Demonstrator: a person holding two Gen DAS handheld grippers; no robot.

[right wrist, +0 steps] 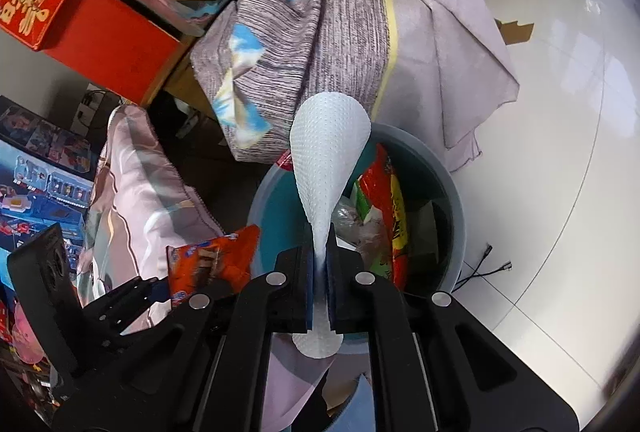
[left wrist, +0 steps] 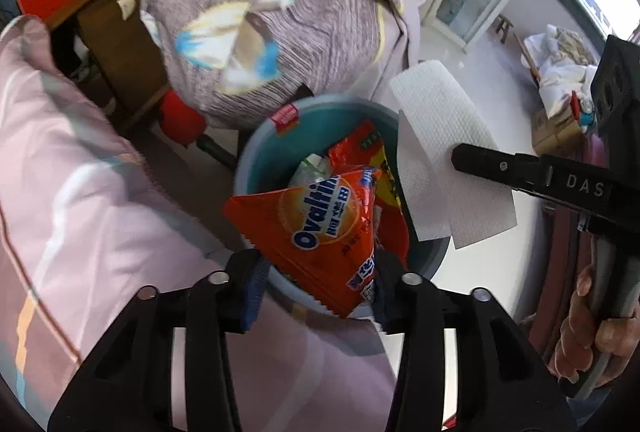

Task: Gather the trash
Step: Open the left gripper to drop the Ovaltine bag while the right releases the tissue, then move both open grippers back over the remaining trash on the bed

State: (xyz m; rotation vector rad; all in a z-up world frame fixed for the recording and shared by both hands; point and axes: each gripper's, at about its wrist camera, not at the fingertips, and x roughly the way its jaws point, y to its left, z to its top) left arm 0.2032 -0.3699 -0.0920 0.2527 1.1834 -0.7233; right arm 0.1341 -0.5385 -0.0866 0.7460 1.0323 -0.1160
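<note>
my right gripper (right wrist: 320, 264) pinches the paper towel (right wrist: 328, 160) low; it's limp and light. my left gripper (left wrist: 316, 280) hangs released around the crinkly, slippery ovaltine packet (left wrist: 320, 232) over the bin (left wrist: 256, 152)

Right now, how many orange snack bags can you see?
2. One Ovaltine bag sits between the left gripper's open fingers over the bin; another bag lies inside the bin. More may be buried underneath.

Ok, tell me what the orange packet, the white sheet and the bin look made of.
Orange packet: glossy printed plastic film, probably; it shines and creases sharply.
White sheet: paper towel, matte, with a dimpled embossed texture; it curls softly.
Bin: likely moulded plastic, smooth grey outside, teal inside.
</note>
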